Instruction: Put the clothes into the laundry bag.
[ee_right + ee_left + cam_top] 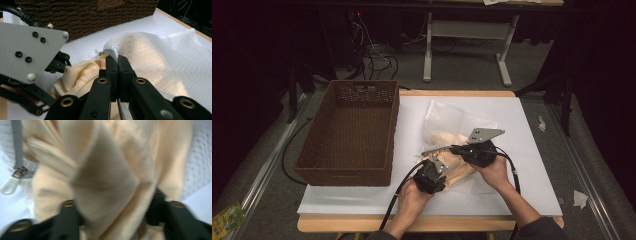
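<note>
Nearest the camera, at the bottom centre of the high view, two forearms reach up onto the white counter [522, 170]. The left tongs [435, 166], lower centre, point up and right into the cream cloth [105, 185]; their jaws stand either side of a bunched fold, pads against it. Just right, the right tongs [117, 62] are closed flat on the grey zipper edge [112, 53] of the mesh bag [175, 62], which holds the cloth. The brown basket [347, 135] sits left.

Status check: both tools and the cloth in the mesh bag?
Right tool shut on mesh bag edge. Left tool around cream cloth, half out of the bag. Basket alongside, nothing blocking.
</note>
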The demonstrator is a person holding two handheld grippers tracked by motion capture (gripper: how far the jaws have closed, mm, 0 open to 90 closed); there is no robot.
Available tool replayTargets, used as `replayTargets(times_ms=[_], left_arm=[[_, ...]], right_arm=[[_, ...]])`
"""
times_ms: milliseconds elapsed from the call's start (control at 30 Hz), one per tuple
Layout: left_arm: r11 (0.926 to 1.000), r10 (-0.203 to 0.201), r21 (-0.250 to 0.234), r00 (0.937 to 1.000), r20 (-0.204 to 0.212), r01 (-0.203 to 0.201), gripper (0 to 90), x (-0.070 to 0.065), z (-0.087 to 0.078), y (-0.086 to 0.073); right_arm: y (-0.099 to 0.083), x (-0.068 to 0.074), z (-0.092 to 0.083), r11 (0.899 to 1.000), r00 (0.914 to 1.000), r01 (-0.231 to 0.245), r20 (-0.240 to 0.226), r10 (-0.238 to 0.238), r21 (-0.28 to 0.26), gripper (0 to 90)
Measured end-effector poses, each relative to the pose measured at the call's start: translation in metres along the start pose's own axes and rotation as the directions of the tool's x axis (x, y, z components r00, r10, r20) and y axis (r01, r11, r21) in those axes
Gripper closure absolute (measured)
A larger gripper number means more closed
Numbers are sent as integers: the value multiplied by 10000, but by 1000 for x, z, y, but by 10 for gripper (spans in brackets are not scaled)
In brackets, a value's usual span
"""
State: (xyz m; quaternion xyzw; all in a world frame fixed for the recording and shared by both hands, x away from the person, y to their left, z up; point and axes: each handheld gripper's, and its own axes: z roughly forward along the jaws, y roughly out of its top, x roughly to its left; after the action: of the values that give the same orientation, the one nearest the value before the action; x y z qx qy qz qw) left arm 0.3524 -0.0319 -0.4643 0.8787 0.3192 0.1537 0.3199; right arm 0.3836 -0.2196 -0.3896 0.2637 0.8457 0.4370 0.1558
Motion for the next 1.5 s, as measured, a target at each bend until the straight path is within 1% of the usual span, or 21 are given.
replayTargets(times_ms=[67, 100, 133, 167, 233, 267, 333, 400, 467, 600, 767, 933, 967, 1033, 1167, 1267, 1300, 1367, 1400, 1433, 1500], left_arm=[[10000, -19, -36, 9998, 208, 19, 703, 2, -3, 2], [9998, -48, -212, 9997, 256, 54, 724, 3, -6, 2], [9993, -65, -374, 9994, 327, 77, 735, 3, -9, 2], [9974, -152, -691, 9986, 499, 186, 738, 5, -17, 2], [9949, -237, -963, 9977, 629, 297, 739, 8, -26, 3], [9920, -327, -1188, 9965, 772, 418, 739, 10, -32, 4], [9882, -301, -1474, 9959, 849, 424, 739, 12, -39, 8], [9846, -313, -1682, 9943, 1014, 482, 739, 12, -41, 12], [9823, -268, -1818, 9944, 1022, 451, 739, 12, -40, 15], [9764, -609, -2003, 9926, 1054, 811, 739, 17, -35, 25], [9754, -978, -1884, 9908, 932, 1140, 743, 21, -27, 36], [9749, -1295, -1719, 9885, 785, 1414, 748, 24, -19, 39], [9740, -1390, -1695, 9873, 763, 1503, 749, 25, -17, 39], [9712, -1636, -1642, 9843, 667, 1725, 749, 27, -14, 40], [9687, -1882, -1563, 9812, 432, 1927, 750, 31, -7, 42], [9674, -2063, -1453, 9782, 241, 2076, 746, 33, 0, 42], [9684, -2032, -1426, 9788, 236, 2045, 741, 33, 1, 41], [9736, -1793, -1403, 9837, 172, 1799, 727, 30, -2, 40], [9741, -1749, -1422, 9844, 182, 1757, 711, 29, -4, 40], [9758, -1603, -1472, 9869, 195, 1614, 693, 27, -7, 38], [9793, -1452, -1401, 9892, 179, 1463, 607, 25, -12, 35]], right_arm=[[0, -1, 0, 10000, 10000, -25, 13, 25, -4, 898], [0, -1, 0, 10000, 10000, -40, 13, 40, -13, 898], [0, -1, 0, 10000, 10000, -60, 22, 60, -16, 898], [0, -1, 0, 10000, 10000, -70, 24, 70, -21, 898], [0, 0, -1, 10000, 10000, -15, 0, 15, -72, 898], [0, 0, -1, 10000, 10000, -16, -20, 16, -82, 898], [1, 1, -1, 10000, 10000, -6, -35, 6, -91, 898], [3, 2, -2, 9998, 10000, 83, -43, -84, -165, 898], [5, 4, -3, 9996, 9999, 90, -76, -92, -255, 898], [6, 5, -3, 9995, 9997, 224, -127, -227, -242, 898], [5, 5, -5, 9994, 9997, 116, -224, -124, -335, 899], [5, 7, -8, 9989, 9992, 216, -320, -230, -416, 899], [5, 8, -8, 9990, 9993, 156, -338, -170, -414, 899], [5, 9, -9, 9988, 9989, 233, -408, -250, -423, 899], [5, 14, -12, 9978, 9976, 459, -491, -483, -483, 900], [5, 16, -11, 9978, 9973, 461, -548, -487, -482, 899], [4, 16, -11, 9981, 9976, 448, -513, -470, -433, 899], [3, 14, -10, 9985, 9984, 341, -429, -359, -420, 899], [2, 12, -10, 9991, 9989, 250, -383, -263, -351, 898], [2, 10, -10, 9989, 9989, 307, -339, -319, -342, 899], [1, 7, -9, 9991, 9995, 205, -236, -214, -378, 898]])
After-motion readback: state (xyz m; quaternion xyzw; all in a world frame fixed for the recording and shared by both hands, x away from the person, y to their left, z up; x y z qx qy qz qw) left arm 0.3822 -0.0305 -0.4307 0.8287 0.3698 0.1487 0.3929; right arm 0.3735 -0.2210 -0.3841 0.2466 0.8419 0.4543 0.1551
